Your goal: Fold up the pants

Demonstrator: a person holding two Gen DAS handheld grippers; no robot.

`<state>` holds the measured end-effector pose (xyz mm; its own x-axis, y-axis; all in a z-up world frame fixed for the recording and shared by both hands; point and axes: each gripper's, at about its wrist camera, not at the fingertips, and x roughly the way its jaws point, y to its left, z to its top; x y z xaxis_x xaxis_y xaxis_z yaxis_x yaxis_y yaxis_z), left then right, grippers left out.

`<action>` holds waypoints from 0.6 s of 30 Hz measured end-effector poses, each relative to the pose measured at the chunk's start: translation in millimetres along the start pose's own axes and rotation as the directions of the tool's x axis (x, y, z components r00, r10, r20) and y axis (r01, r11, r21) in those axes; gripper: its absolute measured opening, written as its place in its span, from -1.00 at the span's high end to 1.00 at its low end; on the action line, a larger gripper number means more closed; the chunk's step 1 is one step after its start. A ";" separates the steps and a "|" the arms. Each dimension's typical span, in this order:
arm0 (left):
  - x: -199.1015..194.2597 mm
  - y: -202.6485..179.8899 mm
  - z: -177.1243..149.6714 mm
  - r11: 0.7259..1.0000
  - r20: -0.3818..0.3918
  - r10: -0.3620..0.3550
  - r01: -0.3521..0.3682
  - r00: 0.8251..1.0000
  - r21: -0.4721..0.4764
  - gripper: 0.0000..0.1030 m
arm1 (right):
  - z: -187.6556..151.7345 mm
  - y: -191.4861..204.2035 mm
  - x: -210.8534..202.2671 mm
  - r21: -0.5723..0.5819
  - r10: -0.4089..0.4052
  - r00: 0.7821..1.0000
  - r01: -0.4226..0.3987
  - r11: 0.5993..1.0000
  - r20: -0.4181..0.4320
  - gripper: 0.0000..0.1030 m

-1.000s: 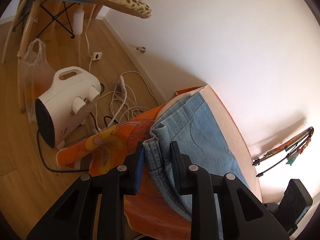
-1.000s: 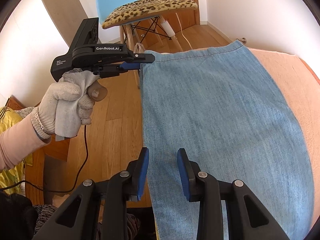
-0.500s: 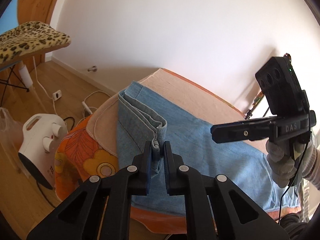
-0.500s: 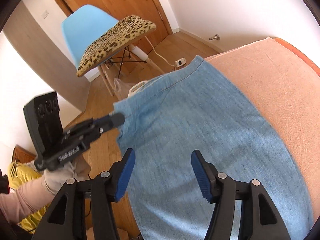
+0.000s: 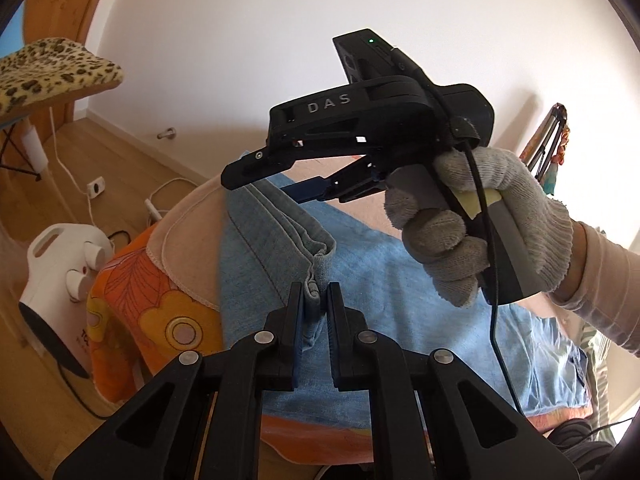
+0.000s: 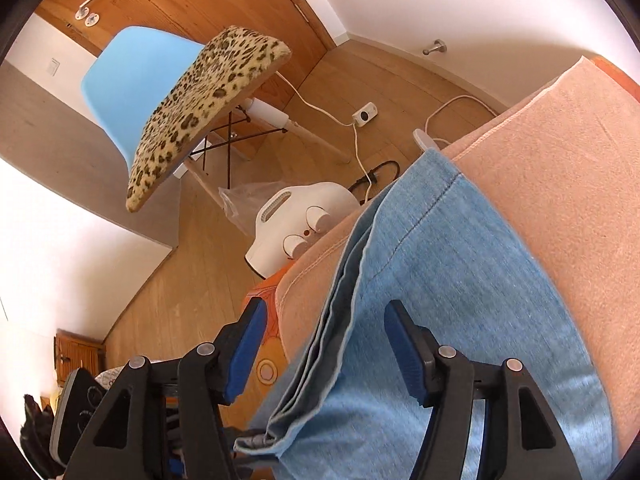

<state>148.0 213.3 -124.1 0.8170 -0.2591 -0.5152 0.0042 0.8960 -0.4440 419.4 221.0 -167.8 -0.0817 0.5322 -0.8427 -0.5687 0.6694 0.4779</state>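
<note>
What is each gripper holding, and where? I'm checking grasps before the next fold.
Left gripper: shut on the jeans, at a bunched folded edge. Right gripper: open, holding nothing.

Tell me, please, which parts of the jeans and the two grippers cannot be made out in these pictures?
- Left wrist view: the right gripper and gloved hand hide the far middle of the jeans.
- Left wrist view: the left gripper covers the denim it pinches.
- Right wrist view: the jeans run off the bottom edge.
- Right wrist view: the left gripper is hidden behind the right gripper's own body.
</note>
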 end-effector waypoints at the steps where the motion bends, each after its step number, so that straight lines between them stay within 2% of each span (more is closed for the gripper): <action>1: -1.0 -0.3 1.1 1.000 0.000 -0.005 0.005 1.000 -0.001 0.83 | 4.7 -0.4 6.5 0.014 -0.019 1.000 0.019 1.000 -0.008 -0.15; 3: -3.2 -1.8 3.3 1.000 0.002 -0.018 0.018 1.000 -0.004 0.83 | 10.7 -2.8 15.3 0.043 -0.044 0.999 0.045 0.998 -0.025 0.38; 4: -4.7 -3.3 4.0 1.000 0.004 -0.024 0.024 1.000 -0.004 0.83 | 11.6 -5.5 17.6 0.056 -0.046 0.998 0.048 0.997 -0.036 0.43; 6: -8.4 -6.8 5.2 0.999 0.009 -0.040 0.040 0.999 -0.008 0.83 | 9.8 -5.1 14.5 0.054 -0.042 0.999 0.044 0.998 -0.029 0.68; 8: -12.0 -11.2 5.4 0.998 0.016 -0.058 0.058 0.998 -0.009 0.83 | 5.1 -5.7 4.1 0.028 -0.069 0.998 0.069 0.997 -0.015 0.82; 9: -13.8 -14.7 5.4 0.998 0.019 -0.067 0.067 0.998 -0.007 0.83 | 2.3 -5.4 -2.0 0.024 -0.076 0.997 0.076 0.997 -0.009 0.87; 18: -29.7 -52.1 12.4 0.989 0.057 -0.143 0.140 0.988 0.044 0.83 | -17.8 -3.7 -73.3 0.064 -0.115 0.991 0.111 0.992 0.075 0.91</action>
<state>130.7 178.8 -76.6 0.8395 -0.3633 -0.4041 0.1441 0.8659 -0.4790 413.0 170.3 -112.2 0.0457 0.4886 -0.8713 -0.5211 0.7558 0.3965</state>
